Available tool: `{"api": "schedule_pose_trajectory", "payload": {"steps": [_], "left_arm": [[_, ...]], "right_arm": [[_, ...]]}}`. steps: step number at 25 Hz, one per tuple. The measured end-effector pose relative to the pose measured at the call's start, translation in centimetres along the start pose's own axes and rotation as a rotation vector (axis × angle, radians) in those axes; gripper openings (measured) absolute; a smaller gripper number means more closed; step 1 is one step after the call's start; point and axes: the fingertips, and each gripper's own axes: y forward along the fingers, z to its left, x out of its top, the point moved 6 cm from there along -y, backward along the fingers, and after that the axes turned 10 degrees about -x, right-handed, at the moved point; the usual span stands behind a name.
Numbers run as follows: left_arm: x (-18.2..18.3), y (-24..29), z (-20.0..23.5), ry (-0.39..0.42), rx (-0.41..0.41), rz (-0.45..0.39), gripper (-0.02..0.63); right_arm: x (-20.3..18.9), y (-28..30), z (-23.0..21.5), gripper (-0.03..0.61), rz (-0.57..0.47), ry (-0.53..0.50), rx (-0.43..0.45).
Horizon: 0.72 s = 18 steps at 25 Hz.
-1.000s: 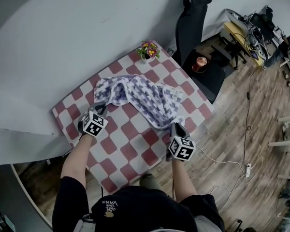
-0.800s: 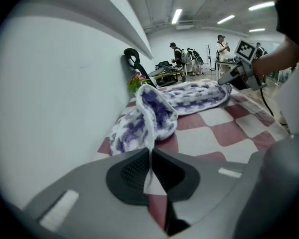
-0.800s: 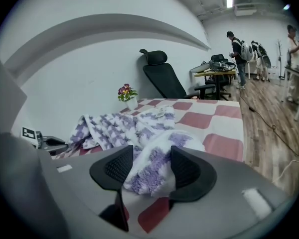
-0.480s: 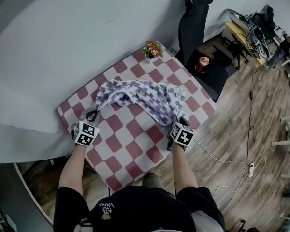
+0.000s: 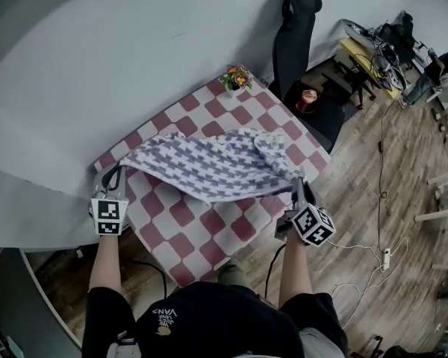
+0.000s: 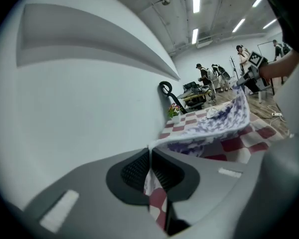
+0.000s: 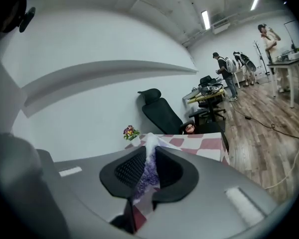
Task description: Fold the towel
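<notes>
A purple-and-white patterned towel (image 5: 209, 166) hangs spread over the red-and-white checked table (image 5: 231, 226), stretched between both grippers. My left gripper (image 5: 113, 179) holds the towel's near left corner, and in the left gripper view the cloth (image 6: 214, 121) runs out from the shut left gripper (image 6: 150, 152). My right gripper (image 5: 298, 186) holds the near right corner. Its jaws have just been closing, and in the right gripper view the towel (image 7: 147, 176) sits pinched in the right gripper (image 7: 150, 152). The towel's far edge still rests on the table.
A small pot of flowers (image 5: 237, 77) stands at the table's far corner. Behind it is a black office chair (image 5: 295, 36) with a copper-coloured object (image 5: 308, 95) on a dark stand. Cables and a power strip (image 5: 383, 261) lie on the wooden floor at right. Several people stand far off.
Both grippers have risen and moved apart, the left outward to the left, the right outward to the right. The crumpled towel has been pulled open into a spread sheet above the table.
</notes>
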Motion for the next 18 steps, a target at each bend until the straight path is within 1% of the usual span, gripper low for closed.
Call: {"api": "schedule_pose_trajectory", "payload": {"steps": [3, 6, 9, 13, 18], "left_arm": [[-0.5, -3.1, -0.1, -0.009, 0.030, -0.035, 0.017], [-0.8, -6.7, -0.3, -0.031, 0.067, -0.080, 0.017], [-1.5, -10.2, -0.9, -0.023, 0.083, -0.106, 0.017], [-4.0, -13.4, -2.4, 0.011, 0.066, -0.066, 0.017], [-7.4, -16.5, -4.0, -0.001, 0.036, -0.004, 0.017]], "right_arm": [[0.6, -3.4, -0.5, 0.058, -0.048, 0.043, 0.002], [0.5, -6.7, -1.4, 0.057, -0.092, 0.103, -0.024], [-0.6, -9.5, -2.6, 0.057, -0.095, 0.129, -0.054], [-3.7, -11.9, -3.4, 0.057, -0.034, 0.117, -0.096], [-8.0, -14.7, -4.4, 0.057, 0.046, 0.157, -0.132]]}}
